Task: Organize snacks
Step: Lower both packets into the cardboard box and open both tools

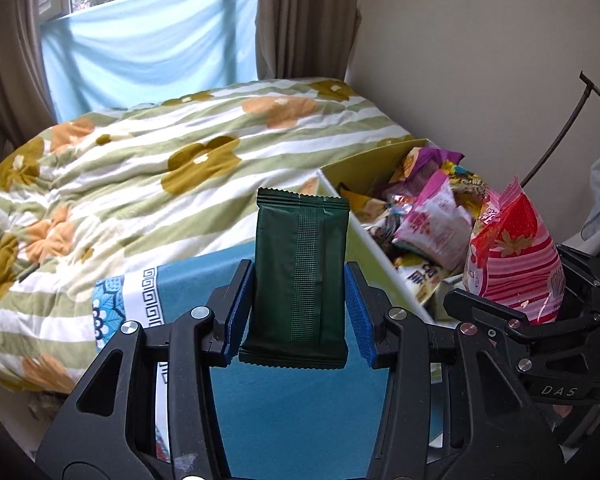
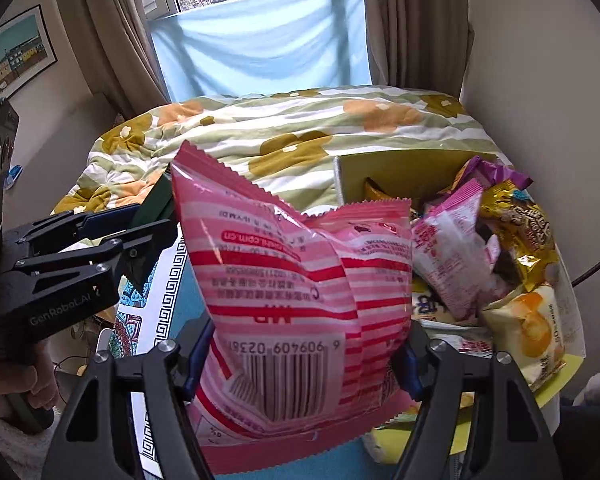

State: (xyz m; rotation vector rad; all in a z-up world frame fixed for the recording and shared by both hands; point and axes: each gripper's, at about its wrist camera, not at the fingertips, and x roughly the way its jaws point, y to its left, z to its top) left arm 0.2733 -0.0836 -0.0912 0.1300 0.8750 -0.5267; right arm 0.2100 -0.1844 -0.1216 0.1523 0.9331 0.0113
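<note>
My left gripper [image 1: 299, 312] is shut on a dark green snack packet [image 1: 300, 272], held upright above a blue cloth [image 1: 300, 408]. The left gripper also shows in the right wrist view [image 2: 152, 220] with the green packet [image 2: 156, 200] edge-on. My right gripper [image 2: 304, 364] is shut on a pink and red striped snack bag [image 2: 292, 300], held upright with its barcode side facing me. In the left wrist view the pink bag [image 1: 512, 256] stands in the right gripper [image 1: 512, 320]. A yellow box [image 1: 364, 168] full of snack packs sits to the right.
A bed with a green, white and orange flowered quilt [image 1: 160, 168] lies ahead, window and curtains behind it. The box's snack packs [image 2: 500, 248] include pink, gold and purple ones. A wall [image 1: 480, 60] stands on the right. A framed picture [image 2: 16, 56] hangs at left.
</note>
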